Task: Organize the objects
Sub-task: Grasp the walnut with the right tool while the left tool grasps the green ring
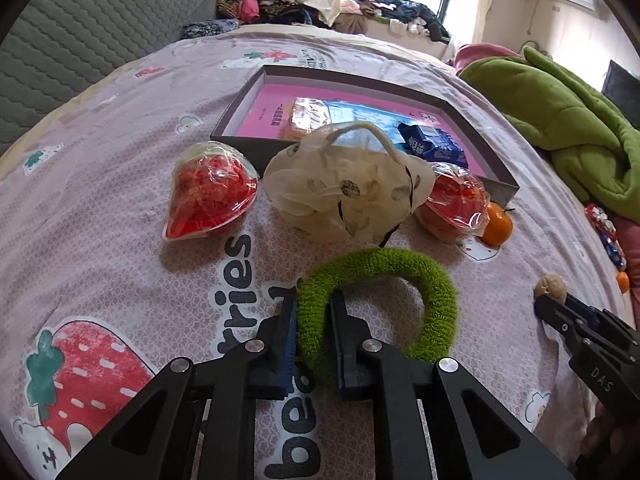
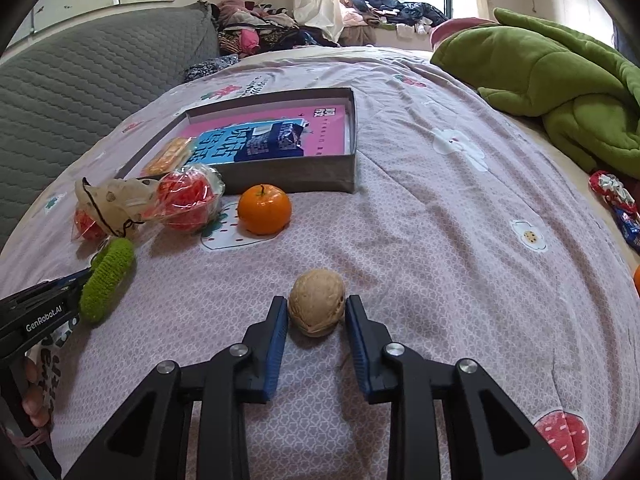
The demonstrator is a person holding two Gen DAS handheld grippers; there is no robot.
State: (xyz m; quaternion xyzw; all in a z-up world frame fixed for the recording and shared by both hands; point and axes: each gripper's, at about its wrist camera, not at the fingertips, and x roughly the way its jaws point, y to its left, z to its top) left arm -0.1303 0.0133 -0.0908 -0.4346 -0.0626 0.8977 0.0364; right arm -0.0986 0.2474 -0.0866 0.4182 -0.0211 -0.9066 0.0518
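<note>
A fuzzy green ring [image 1: 400, 264] lies on the bedspread close in front of me. My left gripper [image 1: 316, 304] is shut on the ring's left side, one finger inside the loop and one outside. In the right wrist view the green ring [image 2: 108, 276] sticks out of that gripper at the left edge. A tan walnut [image 2: 317, 306] sits between the blue pads of my right gripper [image 2: 316, 308], which is shut on it. The left wrist view shows the walnut [image 1: 551, 285] at the right gripper's tips [image 1: 554, 298].
A shallow grey box [image 2: 296, 178] with a pink book, a blue packet and an orange snack stands further back. In front of it lie a tangerine [image 2: 264, 209], two red wrapped packets [image 1: 210, 196] [image 1: 456, 204] and a cream mesh bag [image 1: 348, 184]. A green blanket [image 2: 540, 68] is heaped at right.
</note>
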